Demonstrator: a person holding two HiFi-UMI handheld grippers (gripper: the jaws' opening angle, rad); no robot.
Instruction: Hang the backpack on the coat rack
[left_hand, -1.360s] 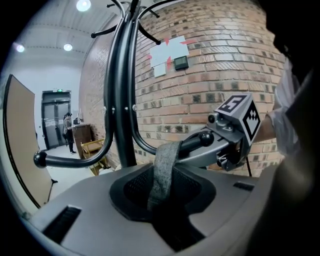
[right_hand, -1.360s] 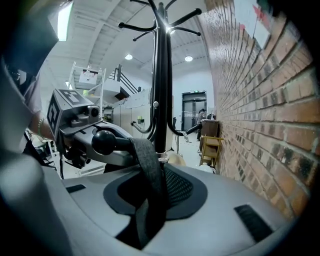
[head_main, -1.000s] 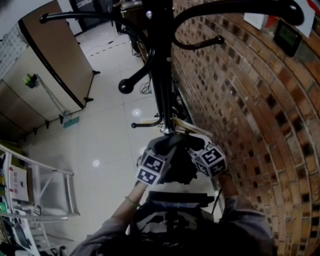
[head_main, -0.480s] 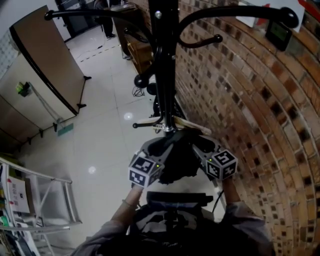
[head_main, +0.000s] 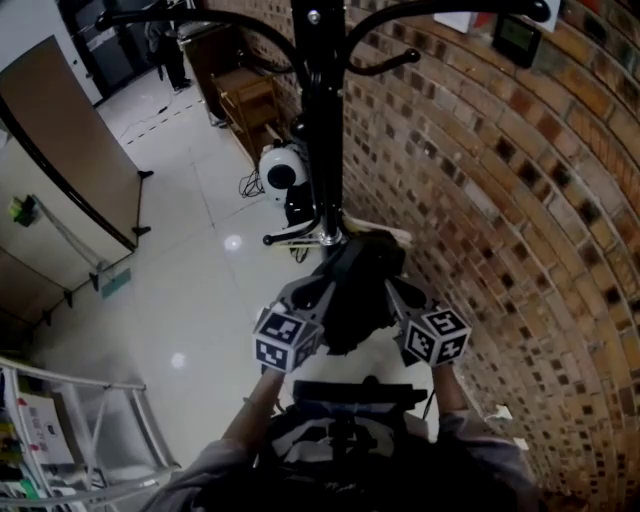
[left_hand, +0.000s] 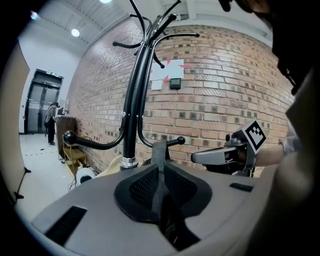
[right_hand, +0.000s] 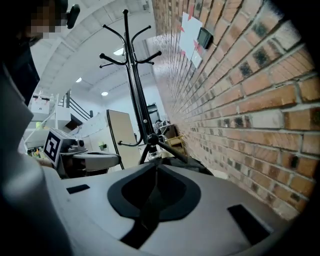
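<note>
I note a glossy pale tile floor (head_main: 190, 270). Standing on it near the brick wall (head_main: 480, 200): black coat rack (head_main: 322, 120), wooden shelf unit (head_main: 248, 98), white round device (head_main: 282, 170), loose cables (head_main: 246, 184).

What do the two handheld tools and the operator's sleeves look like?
Grey moulded bodies on left tool and right tool, black pads, a white cube of black square markers on each. Grey sleeves. The right tool's jaws are closing with a black strap between.
</note>
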